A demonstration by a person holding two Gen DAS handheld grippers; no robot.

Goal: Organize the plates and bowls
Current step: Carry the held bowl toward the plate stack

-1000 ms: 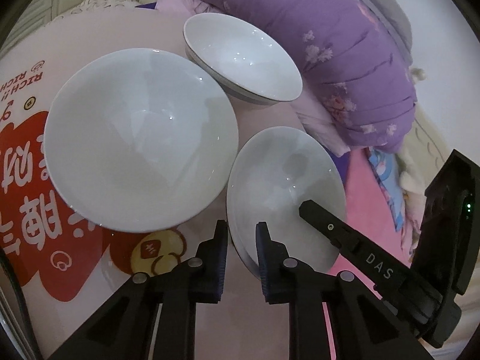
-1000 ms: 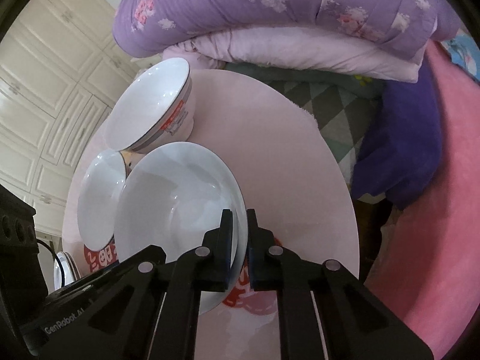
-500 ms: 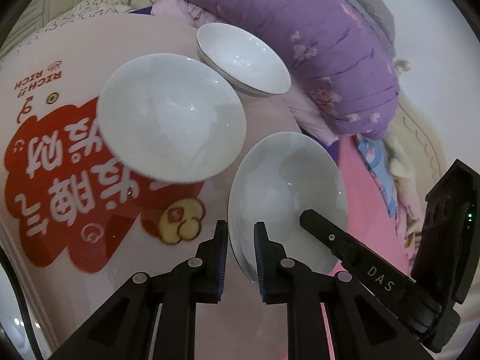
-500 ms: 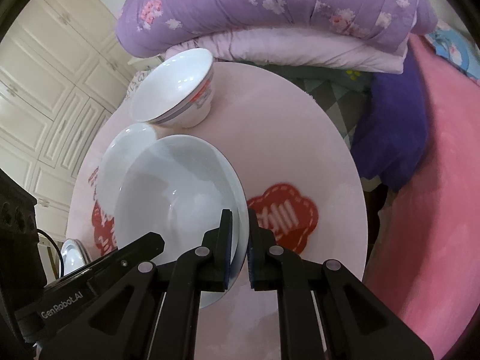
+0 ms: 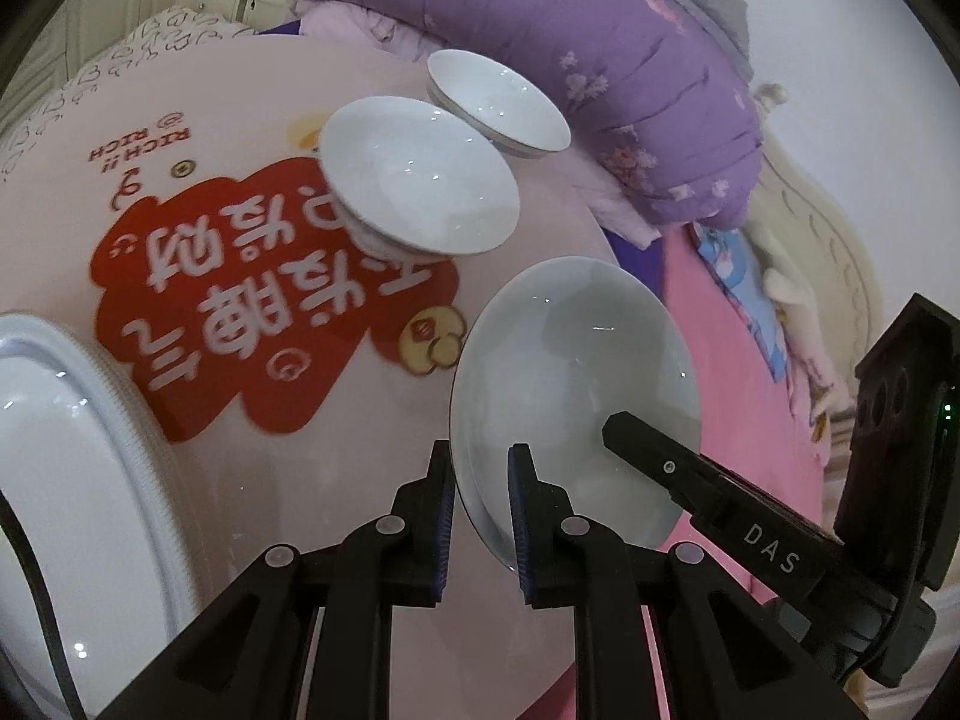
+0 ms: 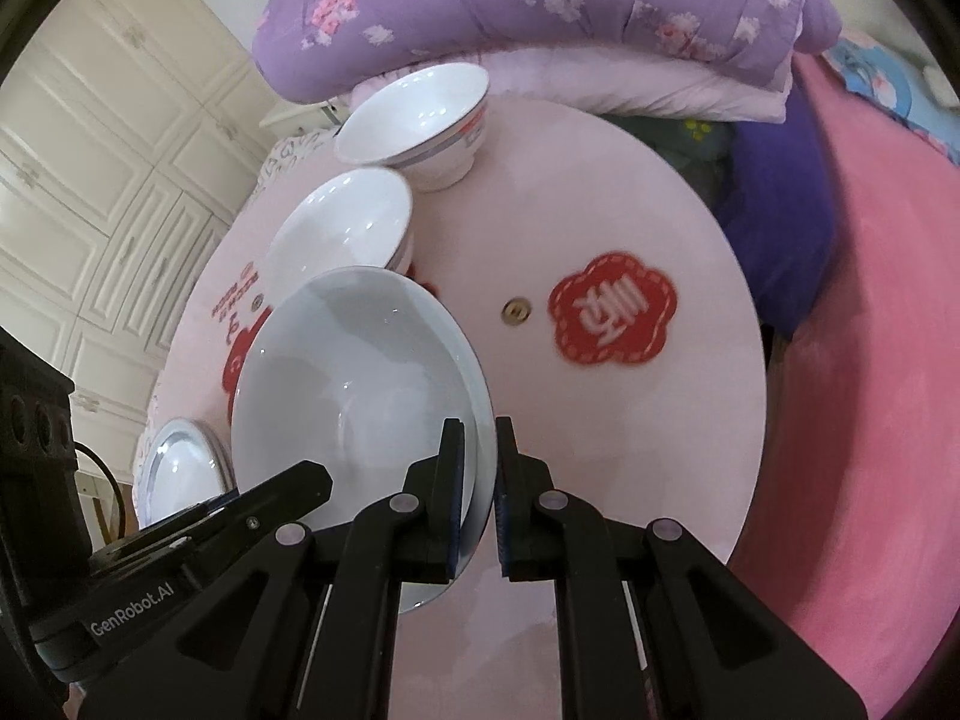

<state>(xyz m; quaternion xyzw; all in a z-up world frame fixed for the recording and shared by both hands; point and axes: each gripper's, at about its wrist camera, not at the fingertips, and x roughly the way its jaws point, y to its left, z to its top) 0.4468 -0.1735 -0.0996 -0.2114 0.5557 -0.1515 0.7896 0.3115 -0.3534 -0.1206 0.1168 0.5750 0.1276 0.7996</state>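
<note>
Left gripper (image 5: 480,492): clamped on the deep plate (image 5: 570,384) rim.
Right gripper (image 6: 479,480): clamped on the opposite rim (carried jointly).
Remaining: two bowls (image 6: 342,228) unstacked.

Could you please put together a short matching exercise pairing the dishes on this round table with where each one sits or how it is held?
Things:
1. deep plate
2. striped bowl
3. plain bowl
4. ridged plate

States:
A. farthest back, beside the purple quilt
B. flat at the table's near left edge
C. gripped at opposite rims by both grippers
D. on the table between two other dishes

Pairs: 1-C, 2-A, 3-D, 4-B
</note>
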